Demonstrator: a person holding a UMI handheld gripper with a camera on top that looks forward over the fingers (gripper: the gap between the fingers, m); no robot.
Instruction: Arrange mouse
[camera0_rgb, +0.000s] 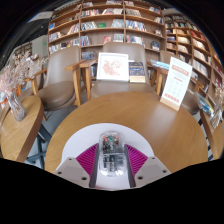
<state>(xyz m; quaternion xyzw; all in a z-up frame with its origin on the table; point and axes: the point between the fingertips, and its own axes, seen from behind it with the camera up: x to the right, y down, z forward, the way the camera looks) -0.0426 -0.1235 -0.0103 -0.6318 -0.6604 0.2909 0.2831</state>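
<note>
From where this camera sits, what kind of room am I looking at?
Probably a library or reading room. Tall wooden bookshelves full of books line the back wall, wooden chairs stand around a round wooden table, and a sign stands on it. The jaws hold a small clear object.

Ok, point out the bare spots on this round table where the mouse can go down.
The gripper is shut on the mouse. The round table is bare wood just ahead of the fingers and on to its far edge. The only crowded spot is around the white sign standing at the table's right edge.
</note>
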